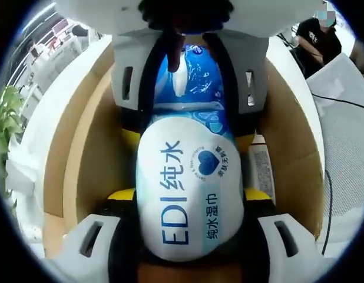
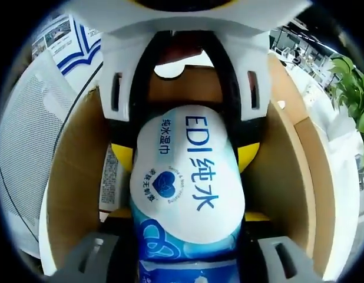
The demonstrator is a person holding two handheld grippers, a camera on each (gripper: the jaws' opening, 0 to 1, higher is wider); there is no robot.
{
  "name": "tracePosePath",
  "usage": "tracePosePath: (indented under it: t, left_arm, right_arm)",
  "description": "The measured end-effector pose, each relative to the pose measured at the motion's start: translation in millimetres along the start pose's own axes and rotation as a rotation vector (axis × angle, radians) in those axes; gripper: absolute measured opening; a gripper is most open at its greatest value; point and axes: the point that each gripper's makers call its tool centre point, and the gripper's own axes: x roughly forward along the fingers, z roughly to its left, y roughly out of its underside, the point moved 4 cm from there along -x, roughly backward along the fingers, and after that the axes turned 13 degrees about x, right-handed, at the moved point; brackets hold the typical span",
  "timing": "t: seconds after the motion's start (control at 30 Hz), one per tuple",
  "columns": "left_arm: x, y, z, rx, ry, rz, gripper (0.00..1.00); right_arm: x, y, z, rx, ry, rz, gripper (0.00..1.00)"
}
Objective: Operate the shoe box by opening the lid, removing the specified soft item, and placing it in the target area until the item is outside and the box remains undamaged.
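left gripper view: both grippers, left gripper (image 1: 191,236) and right gripper (image 2: 188,259), clamp a wipes pack (image 1: 191,183) inside the open cardboard box (image 1: 82,153); best lifted straight up, evenly, clear of the walls.

box walls (image 1: 82,159) flank both sides | wipes pack (image 1: 191,188) fills middle

The white and blue soft wet-wipe pack (image 1: 191,188) is hiding the brown cardboard shoe box (image 1: 291,147) floor. The small print on the white side label (image 1: 263,168) is reading too blurred to make out.
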Motion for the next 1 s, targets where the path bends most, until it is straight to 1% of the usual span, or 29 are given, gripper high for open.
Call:
tracePosePath:
  t: [0.1, 0.17, 0.23, 0.33, 0.43, 0.47, 0.67, 0.87, 0.9, 0.93, 1.0]
  left_arm:
    - [2, -0.4, 0.8, 0.007, 0.003, 0.003, 0.67]
    - [2, -0.4, 1.9, 0.016, -0.009, -0.017, 0.68]
    - [1, -0.5, 2.4, 0.016, -0.016, -0.034, 0.68]
    - [1, -1.5, 3.2, 0.022, -0.017, -0.034, 0.68]
    - [-4, -3.9, 2.6, 0.028, -0.034, -0.051, 0.65]
    - [-6, -5.1, 1.7, 0.026, -0.036, -0.052, 0.64]
    - [-10, -8.9, -7.6, 0.049, -0.025, -0.044, 0.63]
    - [-22, -14.0, -6.6, 0.088, -0.037, -0.037, 0.62]
    - [-24, -15.0, -6.4, 0.104, -0.043, -0.035, 0.61]
    - [-26, -15.3, -6.1, 0.108, -0.046, -0.027, 0.59]
    - [-26, -16.8, -6.7, 0.108, -0.041, -0.028, 0.59]
  right_arm:
    - [2, -2.7, 1, -0.001, -0.005, 0.021, 0.66]
    - [2, -2.6, 1, -0.004, -0.012, 0.025, 0.65]
    - [-1, -2.4, 3, -0.007, -0.014, 0.012, 0.63]
    - [-3, -3.3, 4, -0.002, -0.003, -0.011, 0.6]
    - [-7, -2.5, 9, 0.002, 0.013, -0.02, 0.59]
    - [-9, -2.4, 9, 0.011, 0.014, -0.023, 0.58]
    - [-17, -4.9, 21, -0.012, 0.018, -0.025, 0.57]
    - [-29, -12.5, 21, -0.015, 0.044, -0.055, 0.56]
    - [-32, -13.7, 22, -0.015, 0.047, -0.06, 0.56]
    - [-34, -14.1, 21, -0.003, 0.047, -0.068, 0.56]
    - [-36, -14.3, 22, -0.008, 0.047, -0.07, 0.55]
